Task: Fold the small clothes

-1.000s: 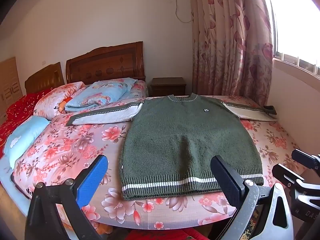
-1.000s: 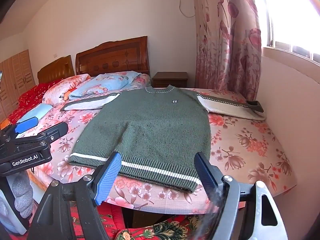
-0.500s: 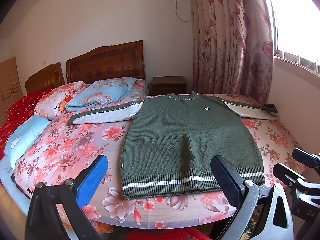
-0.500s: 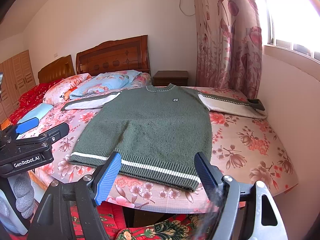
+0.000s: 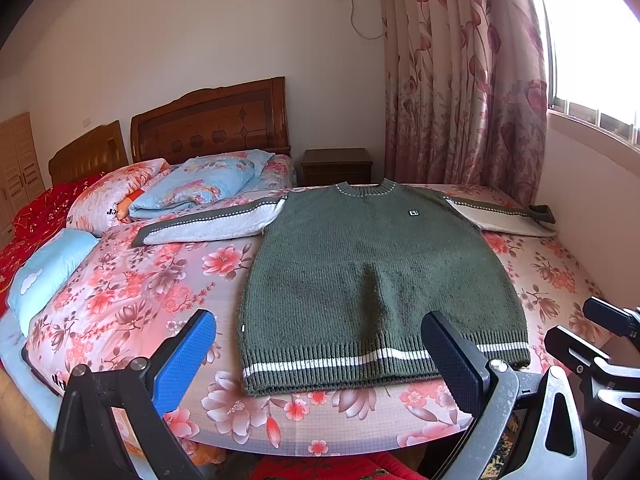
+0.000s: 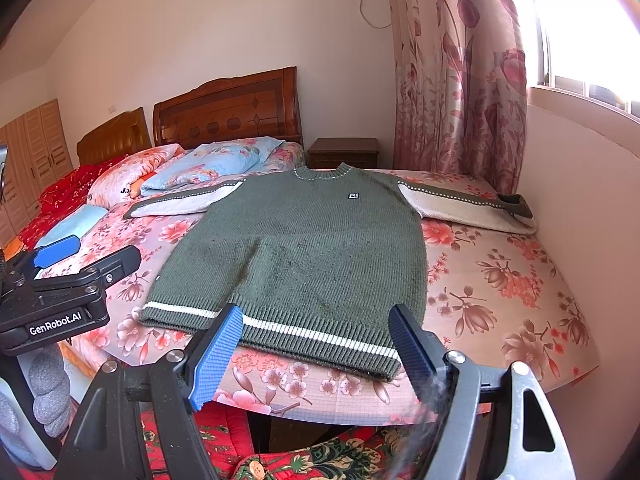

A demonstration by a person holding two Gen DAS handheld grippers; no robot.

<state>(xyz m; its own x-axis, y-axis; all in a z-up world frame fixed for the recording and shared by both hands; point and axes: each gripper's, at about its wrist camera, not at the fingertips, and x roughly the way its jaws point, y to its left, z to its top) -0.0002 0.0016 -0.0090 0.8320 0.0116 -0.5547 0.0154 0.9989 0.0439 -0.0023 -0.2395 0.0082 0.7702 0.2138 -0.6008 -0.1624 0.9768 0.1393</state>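
Observation:
A dark green knit sweater [image 5: 372, 264] with white sleeves lies spread flat, front up, on the floral bedsheet [image 5: 132, 292], hem toward me; it also shows in the right wrist view [image 6: 304, 252]. My left gripper [image 5: 320, 344] is open and empty, held in front of the hem near the bed's front edge. My right gripper [image 6: 316, 336] is open and empty, also just short of the hem. Part of the right gripper shows at the right edge of the left wrist view, and the left gripper [image 6: 60, 256] shows at the left of the right wrist view.
Pillows and a folded blue quilt [image 5: 200, 188] lie at the head of the bed by the wooden headboard [image 5: 212, 128]. A nightstand [image 5: 336, 166] and floral curtain [image 5: 460, 80] stand behind. The wall [image 6: 580, 200] runs along the bed's right side.
Both views have crept slightly higher and closer to the bed; the sweater has not moved and both grippers stay open.

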